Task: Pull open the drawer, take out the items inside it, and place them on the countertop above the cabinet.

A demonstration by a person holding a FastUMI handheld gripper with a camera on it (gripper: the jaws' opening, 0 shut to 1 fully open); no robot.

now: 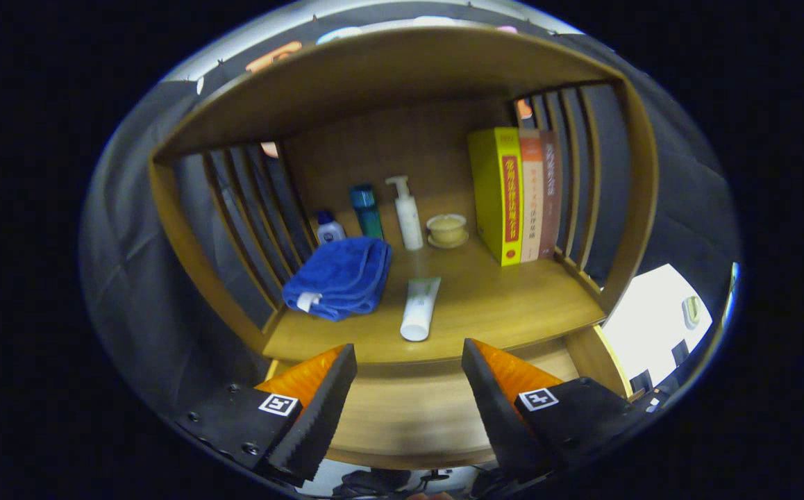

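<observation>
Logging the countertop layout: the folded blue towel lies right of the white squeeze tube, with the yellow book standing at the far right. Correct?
Not quite. The gripper view shows the folded blue towel left of the white squeeze tube, not right. The yellow book does stand at the far right.

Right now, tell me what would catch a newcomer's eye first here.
The folded blue towel stands out most, lying on the wooden countertop beyond the gripper, whose fingers are open and hold nothing. Next comes the yellow book, upright with two other books against the slatted side. A white tube lies flat just ahead of the fingers, beside the towel.
</observation>
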